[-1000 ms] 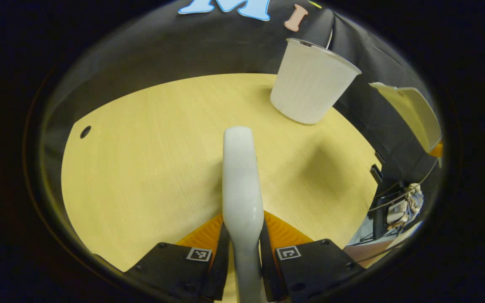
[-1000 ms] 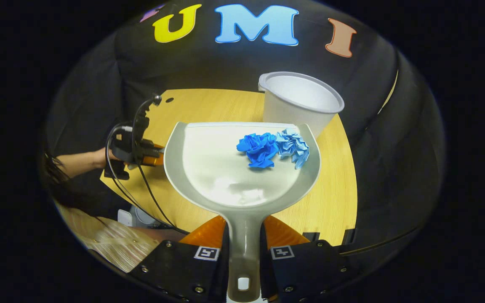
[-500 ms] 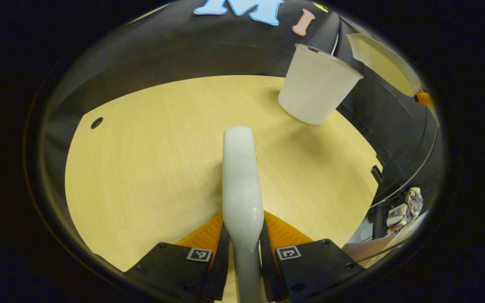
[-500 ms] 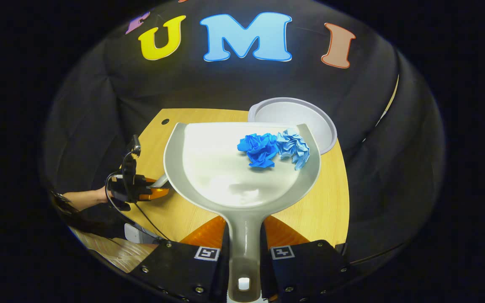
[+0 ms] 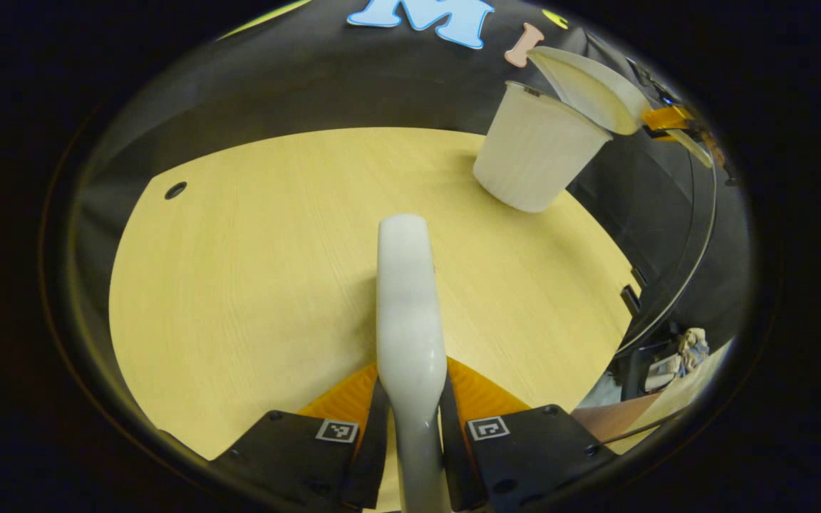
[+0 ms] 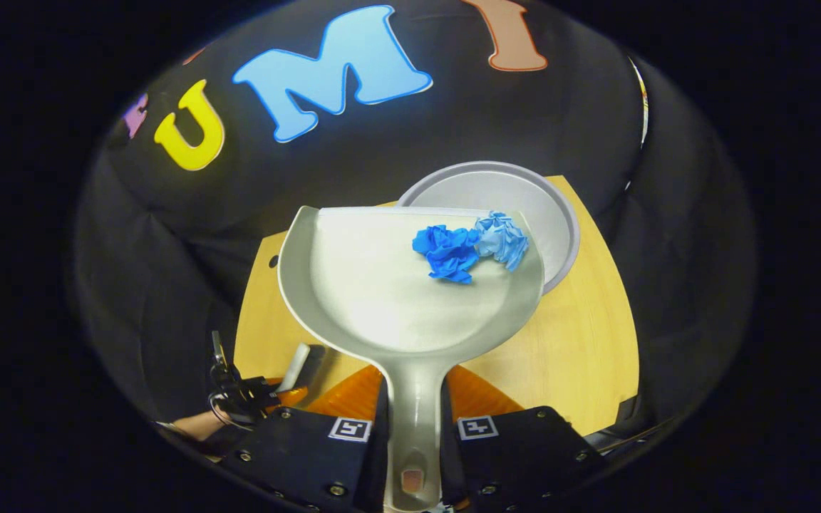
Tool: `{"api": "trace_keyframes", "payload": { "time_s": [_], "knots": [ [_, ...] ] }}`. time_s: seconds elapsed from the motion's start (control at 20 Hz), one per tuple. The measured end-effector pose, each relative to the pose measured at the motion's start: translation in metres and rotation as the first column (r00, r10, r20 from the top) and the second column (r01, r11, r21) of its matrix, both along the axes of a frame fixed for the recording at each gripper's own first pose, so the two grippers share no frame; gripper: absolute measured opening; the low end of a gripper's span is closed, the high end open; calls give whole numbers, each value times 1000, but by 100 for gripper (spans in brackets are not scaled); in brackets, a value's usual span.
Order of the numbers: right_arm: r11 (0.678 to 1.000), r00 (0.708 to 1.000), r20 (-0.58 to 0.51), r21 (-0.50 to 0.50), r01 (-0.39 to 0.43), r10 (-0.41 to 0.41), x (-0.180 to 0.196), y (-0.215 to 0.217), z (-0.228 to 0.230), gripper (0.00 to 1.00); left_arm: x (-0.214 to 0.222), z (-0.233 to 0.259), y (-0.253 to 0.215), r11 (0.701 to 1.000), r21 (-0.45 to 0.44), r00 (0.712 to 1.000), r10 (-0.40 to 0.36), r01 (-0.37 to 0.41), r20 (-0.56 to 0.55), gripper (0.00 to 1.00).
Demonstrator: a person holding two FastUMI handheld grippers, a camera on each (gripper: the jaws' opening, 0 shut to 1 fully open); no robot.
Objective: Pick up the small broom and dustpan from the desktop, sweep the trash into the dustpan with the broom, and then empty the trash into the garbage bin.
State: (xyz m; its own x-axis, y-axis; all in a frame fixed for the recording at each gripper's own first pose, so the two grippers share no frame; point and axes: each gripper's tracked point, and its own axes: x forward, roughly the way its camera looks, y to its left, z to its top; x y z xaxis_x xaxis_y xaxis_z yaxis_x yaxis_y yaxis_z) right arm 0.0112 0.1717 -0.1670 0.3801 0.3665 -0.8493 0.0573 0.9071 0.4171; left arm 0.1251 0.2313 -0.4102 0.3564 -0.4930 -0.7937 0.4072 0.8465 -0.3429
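- Two crumpled paper balls ride in the dustpan (image 6: 410, 285) in the right gripper view: a dark blue paper ball (image 6: 447, 252) and a light blue paper ball (image 6: 502, 239), touching each other at the pan's far right corner, close to its front lip
- The right gripper (image 6: 414, 434) has its jaws closed tight on the dustpan's handle, one finger pressing each side of it
- The pan is held in the air, its front edge over the near rim of the white garbage bin (image 6: 524, 196), whose round mouth shows beyond and to the right of the paper balls
- In the left gripper view the same bin (image 5: 535, 160) stands near the far right edge of the wooden surface (image 5: 275, 263), with the pale dustpan (image 5: 585, 89) tilted over its rim on the right side
- The left gripper (image 5: 412, 431) has its jaws clamped on the white handle of the small broom (image 5: 407, 299), which runs straight ahead above the surface; the bristles cannot be seen from here
- In the right gripper view the left gripper (image 6: 268, 392) is low on the left with a hand (image 6: 193, 424) behind it, the broom (image 6: 296, 367) poking up from it over the near left part of the surface (image 6: 581, 342)
- A small dark hole (image 5: 175, 190) marks the far left corner of the surface
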Motion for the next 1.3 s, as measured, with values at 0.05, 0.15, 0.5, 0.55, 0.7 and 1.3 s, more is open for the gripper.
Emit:
{"api": "trace_keyframes", "payload": {
  "time_s": [0.05, 0.15, 0.5, 0.55, 0.7, 1.3],
  "knots": [
    [999, 1000, -8, 42, 27, -26, 3, 4, 5, 29, -1, -1, -1, 1000, -3, 1000, 5, -5, -5, 43],
    [988, 997, -24, 134, 77, -74, 6, 6, 11, 29, -4, -2, -3, 1000, -9, 1000, 11, -11, -19, 44],
    [820, 949, -122, 480, 313, -290, 24, 12, 35, 29, -8, -2, -3, 1000, -8, 999, 27, -27, -35, 44],
    [798, 943, -132, 505, 329, -306, 26, 12, 38, 29, -9, -1, -4, 1000, -9, 999, 27, -27, -35, 44],
    [722, 918, -148, 576, 382, -368, 31, 13, 45, 26, -10, 0, -6, 999, -6, 999, 31, -31, -31, 43],
    [444, 855, -277, 760, 474, -439, 37, 25, 58, 29, -23, 1, -14, 999, -15, 999, 28, -29, -34, 44]
  ]
}}
